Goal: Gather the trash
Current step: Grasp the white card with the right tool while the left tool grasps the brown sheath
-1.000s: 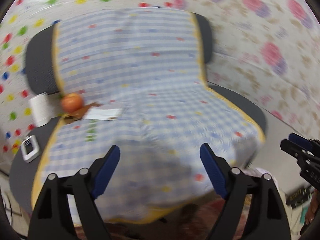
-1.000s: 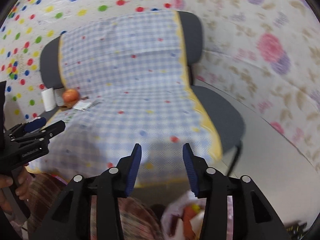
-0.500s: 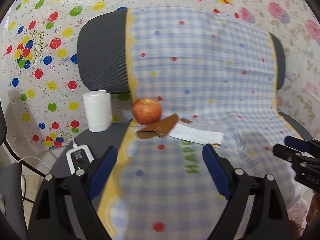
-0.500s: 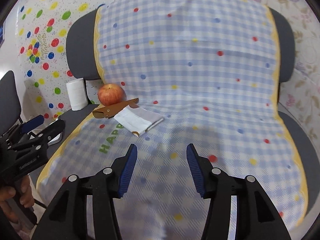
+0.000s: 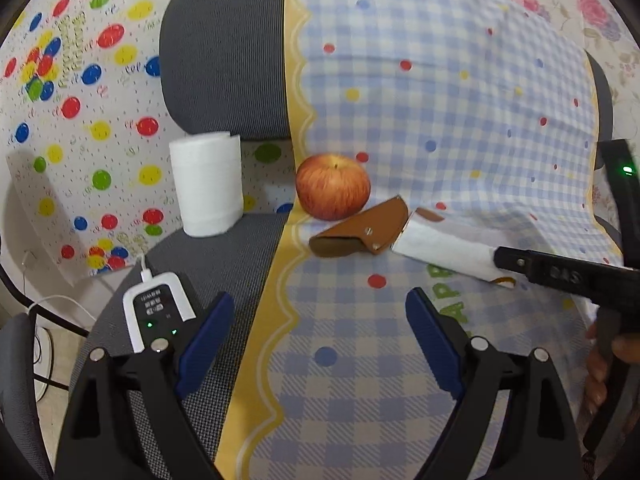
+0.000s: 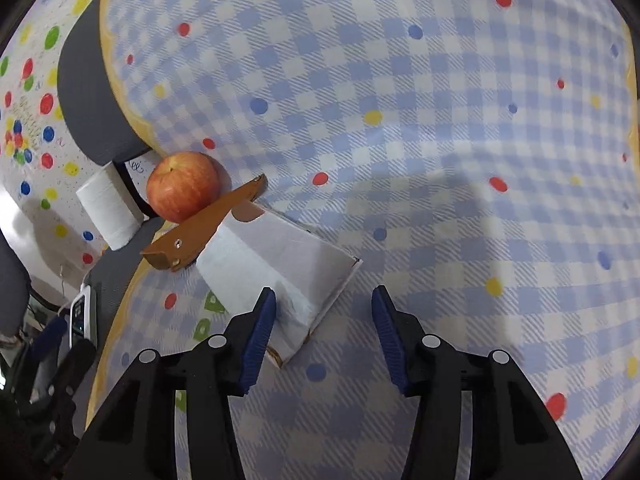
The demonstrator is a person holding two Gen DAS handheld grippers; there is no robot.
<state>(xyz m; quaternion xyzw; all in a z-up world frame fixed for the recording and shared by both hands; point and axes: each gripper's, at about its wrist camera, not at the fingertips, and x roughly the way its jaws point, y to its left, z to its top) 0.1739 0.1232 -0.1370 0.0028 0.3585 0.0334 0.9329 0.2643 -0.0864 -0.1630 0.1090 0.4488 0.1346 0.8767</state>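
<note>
1. The flat white paper wrapper [image 6: 276, 264] lies on the blue checked cloth [image 6: 420, 120] over the chair seat, its far-left corner touching the brown leather pouch [image 6: 204, 226].
2. Right gripper [image 6: 324, 320] is wide open with nothing in it; its left finger is over the wrapper's near edge.
3. Left gripper [image 5: 316, 344] is also spread wide and empty, nearer than the pouch.
4. Red apple [image 5: 333, 186] sits just behind the pouch, white paper roll [image 5: 207, 189] further left.

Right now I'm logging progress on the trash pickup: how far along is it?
Nothing looks collected. The white paper lies flat on the checked cloth, partly under the brown sheath, beside the apple. In hand: the right gripper is open at the paper's near edge, not closed on it. The left gripper is open, empty. Left: grasp, lift, bin.
</note>
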